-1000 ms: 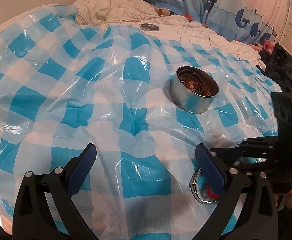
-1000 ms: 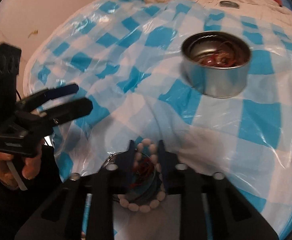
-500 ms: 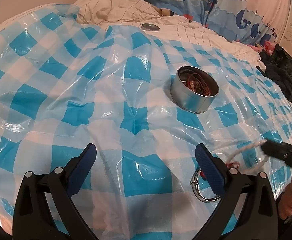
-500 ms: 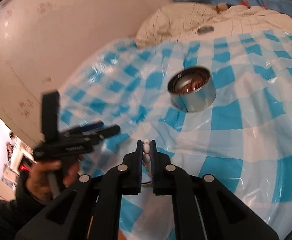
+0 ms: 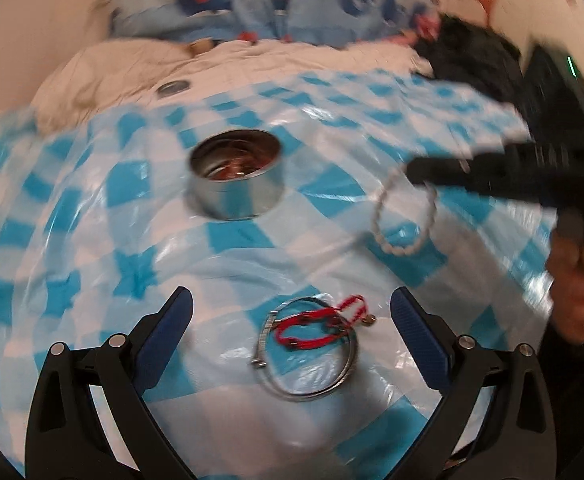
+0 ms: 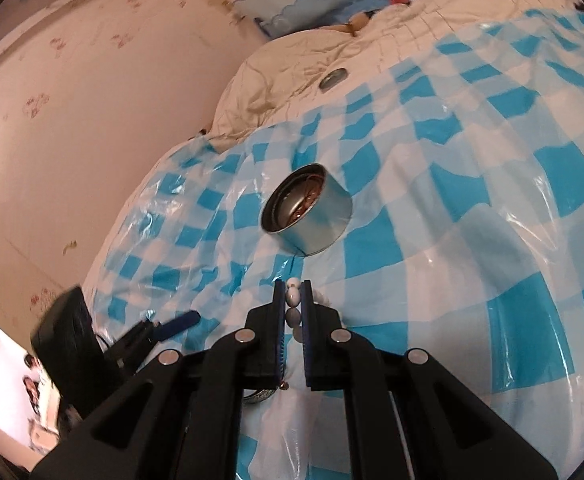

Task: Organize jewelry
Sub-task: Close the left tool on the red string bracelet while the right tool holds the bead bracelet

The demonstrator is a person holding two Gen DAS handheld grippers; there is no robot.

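Overall, one tin (image 5: 236, 178), one silver bangle (image 5: 305, 350), one red bracelet (image 5: 315, 326); left jaws apart, right jaws clamped on one bead bracelet (image 6: 293, 298)

Between the spread left fingers (image 5: 168, 320) lie a metal bangle (image 5: 305, 350) and a red cord (image 5: 311, 326), flat on the checked sheet (image 5: 92, 216), with bare sheet on either side of them up to each finger. Ahead of these fingers the sheet is open as far as the tin (image 5: 236, 178), which stands upright in the way. Off to their right the right gripper (image 5: 423, 172) crosses above the sheet, a bead loop (image 5: 403, 220) hanging from it. Ahead of the right fingers (image 6: 278, 304), pinched on the beads, a short stretch of sheet separates them from the tin. Beyond it a lid (image 6: 333, 78) rests on the quilt (image 6: 284, 64). The left gripper (image 6: 180, 322) sits off to their left.
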